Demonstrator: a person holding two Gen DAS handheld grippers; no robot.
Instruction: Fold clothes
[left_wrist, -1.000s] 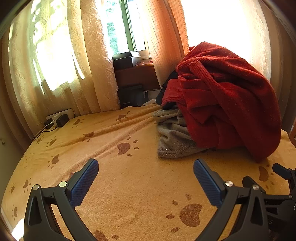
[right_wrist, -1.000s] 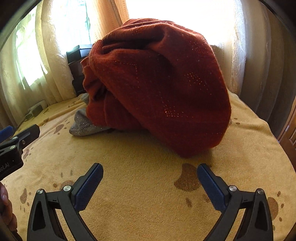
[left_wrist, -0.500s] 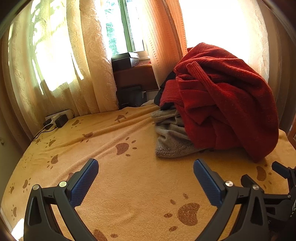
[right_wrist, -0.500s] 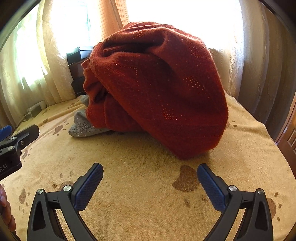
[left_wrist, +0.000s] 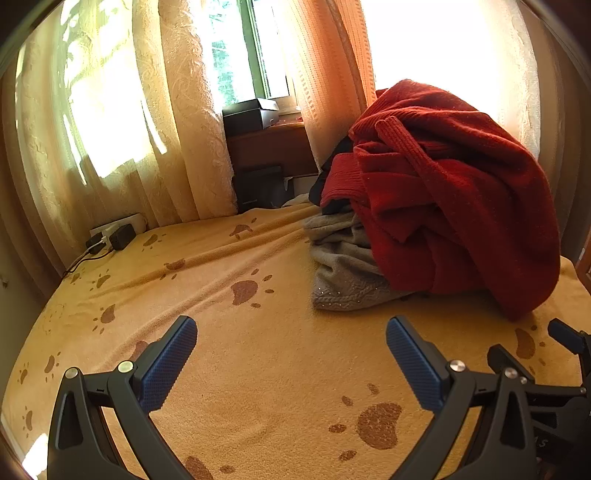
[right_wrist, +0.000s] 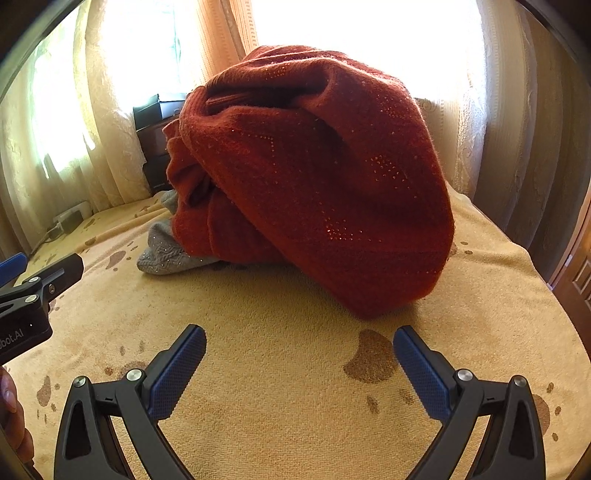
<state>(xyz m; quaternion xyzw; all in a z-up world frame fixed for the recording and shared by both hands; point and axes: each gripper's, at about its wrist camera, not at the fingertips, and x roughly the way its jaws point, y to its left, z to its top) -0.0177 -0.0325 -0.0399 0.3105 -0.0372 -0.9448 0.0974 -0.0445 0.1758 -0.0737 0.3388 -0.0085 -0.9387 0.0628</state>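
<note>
A yellow blanket (left_wrist: 258, 369) with brown paw prints covers the bed. Near its far right corner a red sweater (right_wrist: 325, 192) is heaped over a grey garment (left_wrist: 343, 273). The left gripper (left_wrist: 291, 347) and right gripper (right_wrist: 299, 354) are both spread wide, holding nothing.

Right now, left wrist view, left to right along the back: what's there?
Power strip with plugs → black boxes at the window → grey knit → red sweater pile.
</note>
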